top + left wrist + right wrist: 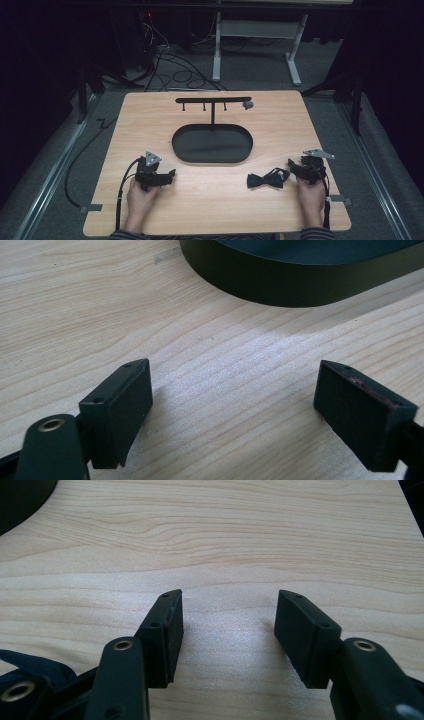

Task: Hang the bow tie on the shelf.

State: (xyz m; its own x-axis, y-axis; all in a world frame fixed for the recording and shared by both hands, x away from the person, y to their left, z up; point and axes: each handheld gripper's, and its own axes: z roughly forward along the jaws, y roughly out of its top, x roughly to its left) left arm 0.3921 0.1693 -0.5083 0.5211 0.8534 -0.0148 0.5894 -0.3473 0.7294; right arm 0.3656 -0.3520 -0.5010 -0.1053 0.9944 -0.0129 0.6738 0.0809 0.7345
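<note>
Bench: a light wooden bench point(150, 115) with rounded corners carried everything; grey floor, cables and a white frame lay beyond its far edge.
Stand: a black oval metal tray point(212, 143) sat at the middle of the bench, slightly toward the far edge. A thin black post rose from its far side and carried a black crossbar point(212, 100) with small pegs hanging under it. A small grey piece sat at the bar's right end; what it was could not be told.
Bow tie: a black fabric bow tie point(267, 179) lay flat on the bench near the near right corner, just beside the right gripper, between it and the tray's near right end. A dark strap lay at the lower left of the right gripper view.
Left gripper: the left gripper point(167, 176) rested on the bench near the near left corner, held in the person's left hand point(141, 197), pointing right toward the tray. Its fingers point(117, 412) stood wide apart over bare wood with nothing between them, the tray's wall point(300, 282) just ahead.
Right gripper: the right gripper point(292, 167) sat near the right edge, held in the right hand point(311, 197). Its fingers point(162, 637) stood apart at a moderate gap, narrower than the left pair, over bare wood with nothing held.
</note>
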